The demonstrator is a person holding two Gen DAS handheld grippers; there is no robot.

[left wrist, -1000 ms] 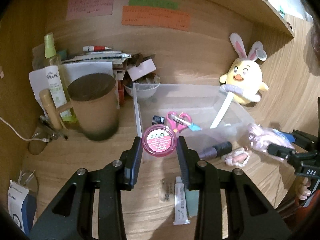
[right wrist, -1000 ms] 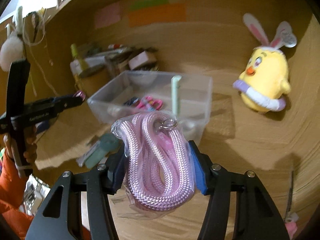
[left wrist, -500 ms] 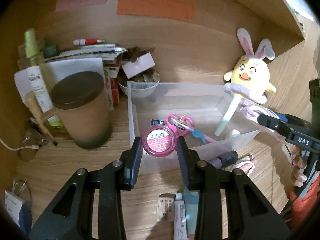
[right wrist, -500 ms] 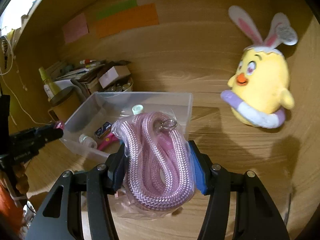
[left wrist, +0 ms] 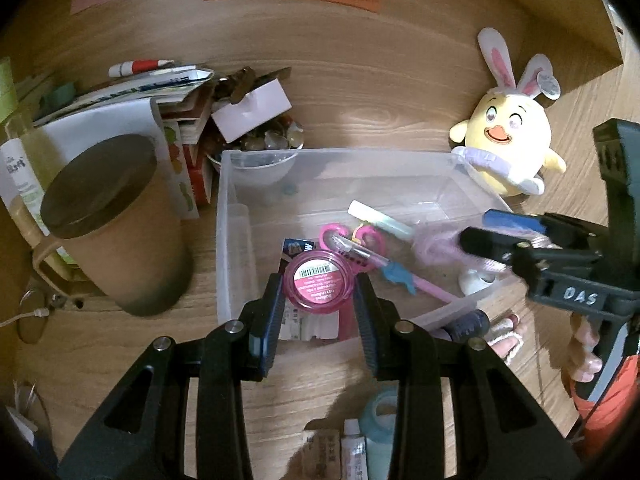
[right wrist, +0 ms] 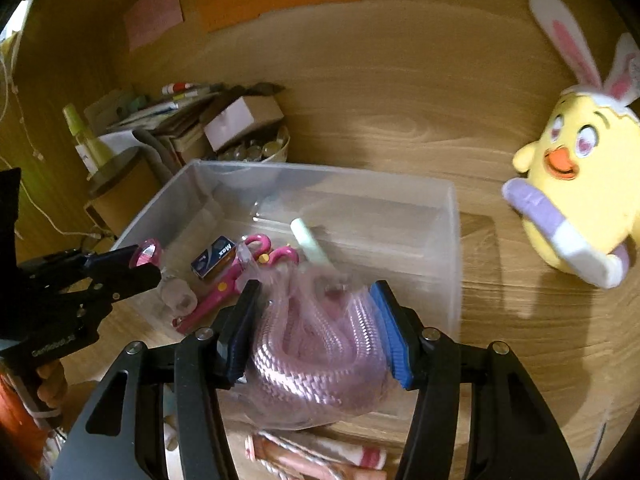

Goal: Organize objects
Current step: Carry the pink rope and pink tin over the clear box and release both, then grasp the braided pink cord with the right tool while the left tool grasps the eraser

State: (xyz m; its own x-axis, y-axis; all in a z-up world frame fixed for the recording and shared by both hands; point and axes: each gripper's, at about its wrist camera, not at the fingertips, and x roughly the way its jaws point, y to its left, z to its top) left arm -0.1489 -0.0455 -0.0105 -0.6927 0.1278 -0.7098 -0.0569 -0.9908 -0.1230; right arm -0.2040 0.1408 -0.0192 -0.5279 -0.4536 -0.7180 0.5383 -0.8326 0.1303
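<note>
Left tool [left wrist: 319, 287] clamps a pink round tin [left wrist: 319, 282]; right tool [right wrist: 316, 320] squeezes a bagged pink rope [right wrist: 320, 344] over the clear bin [right wrist: 452, 240].

Left gripper [left wrist: 320, 300] clamps pink jar [left wrist: 319, 282] — above clear bin [left wrist: 236, 216].

Both tools are matte black with cut-out, triangular arm frames and round silver screws at the joints. The left gripper [left wrist: 319, 308] has blue ribbed pads lining the inner faces of its jaws; seen from the right wrist camera at nine o'clock, its body carries small pale lettering too blurred to read. The right gripper [right wrist: 316, 332] has a bright blue pad on one jaw and a darker one on the other; in the left wrist view at three o'clock, its side bears white handwritten letters "DAS". Bare fingers [left wrist: 588, 344] wrap its handle above an orange sleeve [left wrist: 612, 384].
</note>
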